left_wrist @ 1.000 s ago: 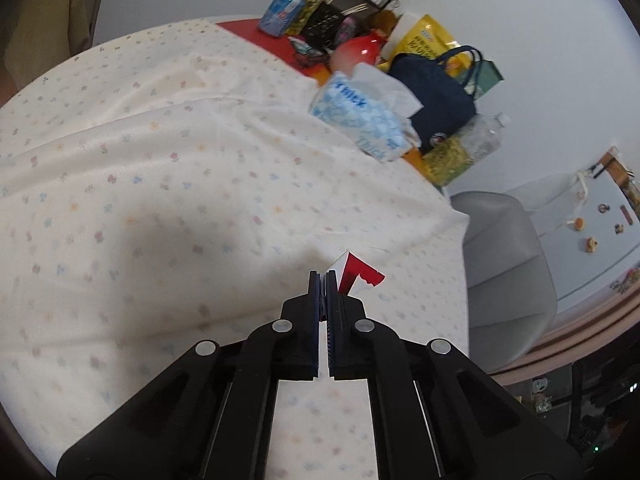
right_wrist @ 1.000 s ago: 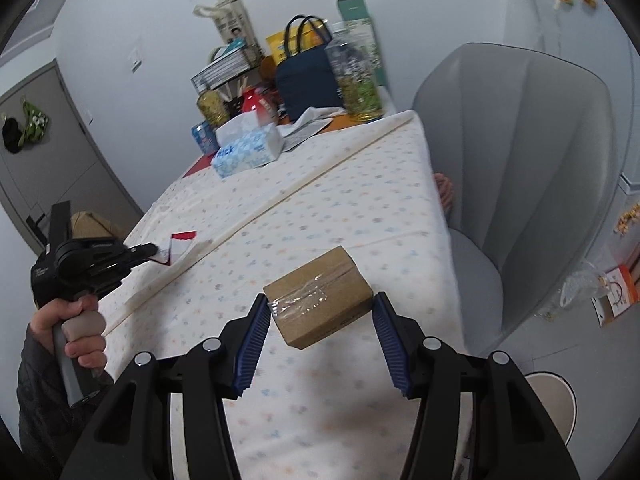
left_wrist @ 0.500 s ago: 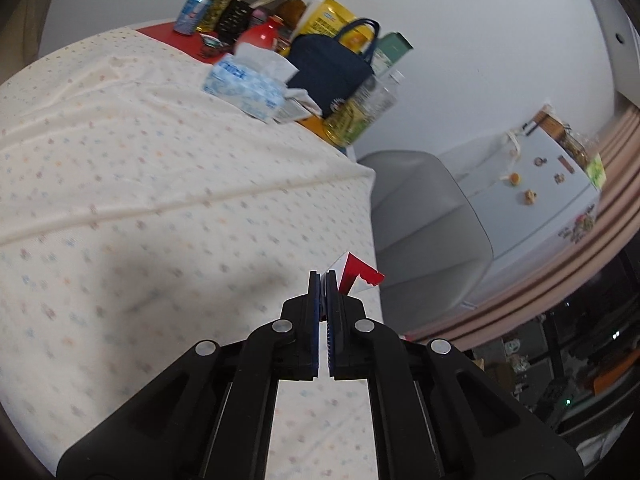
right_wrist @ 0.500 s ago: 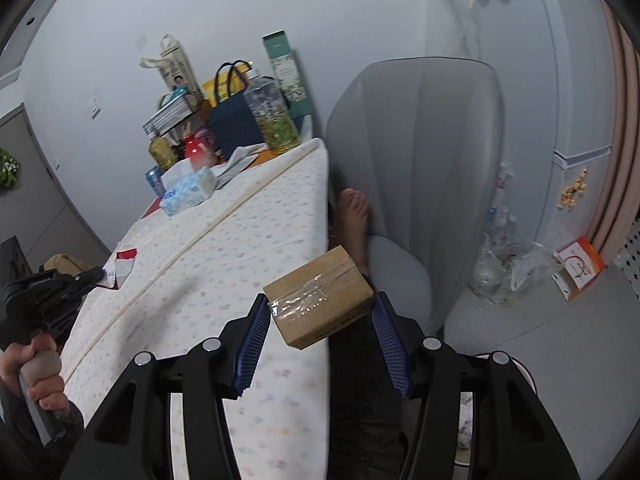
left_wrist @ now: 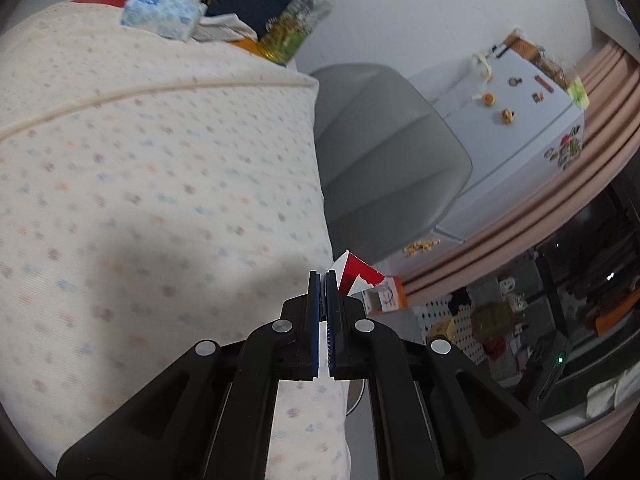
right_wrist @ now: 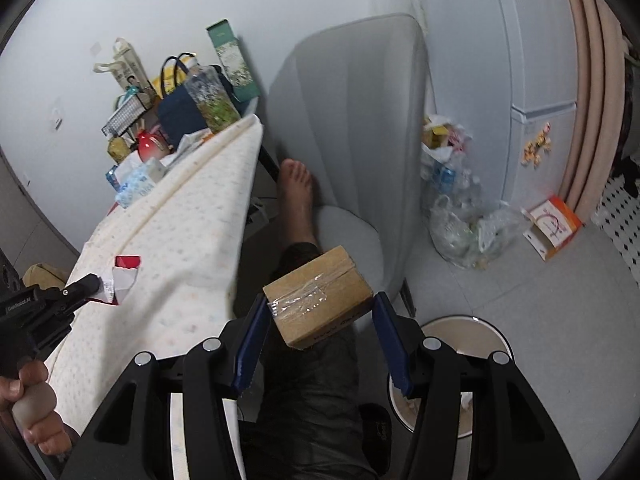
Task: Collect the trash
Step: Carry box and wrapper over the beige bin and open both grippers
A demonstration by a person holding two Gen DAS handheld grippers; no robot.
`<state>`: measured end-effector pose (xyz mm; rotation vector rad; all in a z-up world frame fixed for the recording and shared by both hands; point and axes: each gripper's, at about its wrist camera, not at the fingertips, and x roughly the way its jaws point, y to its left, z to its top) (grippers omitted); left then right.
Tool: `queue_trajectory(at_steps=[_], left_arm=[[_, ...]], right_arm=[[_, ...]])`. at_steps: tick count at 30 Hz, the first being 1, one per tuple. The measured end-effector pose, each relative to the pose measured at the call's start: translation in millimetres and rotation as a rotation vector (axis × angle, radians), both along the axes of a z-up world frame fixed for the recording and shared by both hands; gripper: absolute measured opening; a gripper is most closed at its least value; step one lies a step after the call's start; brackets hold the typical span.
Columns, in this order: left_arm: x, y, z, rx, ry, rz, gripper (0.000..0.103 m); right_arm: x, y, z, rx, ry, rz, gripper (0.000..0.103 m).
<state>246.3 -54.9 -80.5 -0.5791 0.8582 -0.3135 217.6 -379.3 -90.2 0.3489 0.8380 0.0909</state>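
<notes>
The waste bin [right_wrist: 466, 364] lies just below-right of the right hand-held gripper [right_wrist: 320, 344] holding the cardboard box [right_wrist: 318, 296] — nearer than the left hand-held gripper [left_wrist: 324, 280], clamped on a red-white wrapper [left_wrist: 356, 278].

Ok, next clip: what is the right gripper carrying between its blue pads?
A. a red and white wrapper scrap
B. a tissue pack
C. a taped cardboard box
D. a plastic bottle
C: in the right wrist view a small brown cardboard box sealed with clear tape sits clamped in the right gripper, held off the table edge; the red and white wrapper scrap is pinched by the left gripper instead.
</notes>
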Motion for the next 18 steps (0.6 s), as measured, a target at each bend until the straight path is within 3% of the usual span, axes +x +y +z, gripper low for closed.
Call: queue_trajectory(at_steps=[18], left_arm=[[28.6, -123.6, -43.1, 0.087, 0.094, -0.212, 0.004]], right_arm=[[1.3, -72.3, -90.3, 0.061, 0.134, -0.112, 0.055]])
